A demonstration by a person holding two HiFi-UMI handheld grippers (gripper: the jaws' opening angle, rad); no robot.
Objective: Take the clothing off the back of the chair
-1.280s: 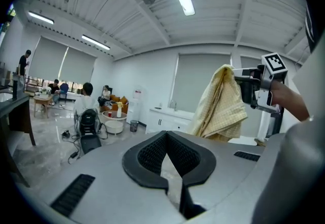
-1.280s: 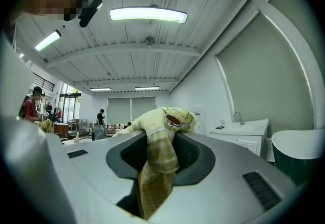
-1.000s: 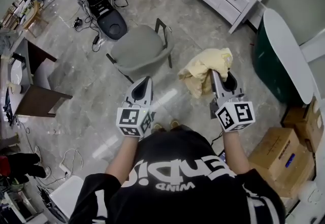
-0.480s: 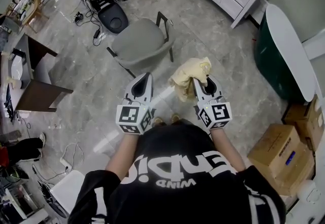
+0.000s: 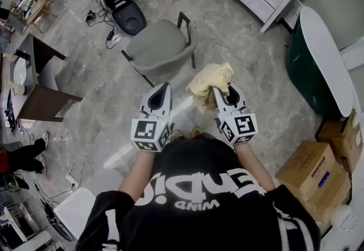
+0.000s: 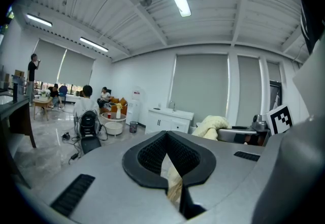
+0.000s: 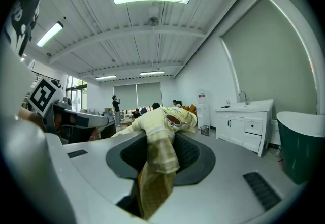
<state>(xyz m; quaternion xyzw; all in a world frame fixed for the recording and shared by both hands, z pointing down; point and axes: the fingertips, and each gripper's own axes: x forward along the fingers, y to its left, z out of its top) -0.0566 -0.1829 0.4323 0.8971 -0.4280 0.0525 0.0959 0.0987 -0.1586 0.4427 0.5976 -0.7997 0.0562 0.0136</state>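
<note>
R gripper (image 5: 223, 95) pinches the cloth (image 5: 206, 85). Cloth hangs off its tips, well apart from the chair (image 5: 159, 48). L gripper (image 5: 160, 95) is pressed together, empty, just beside.

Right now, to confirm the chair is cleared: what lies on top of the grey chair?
Nothing: the grey chair shows a bare seat and back. The yellow garment is clamped in the right gripper, apart from the chair. The floor beneath the seat is hidden.
</note>
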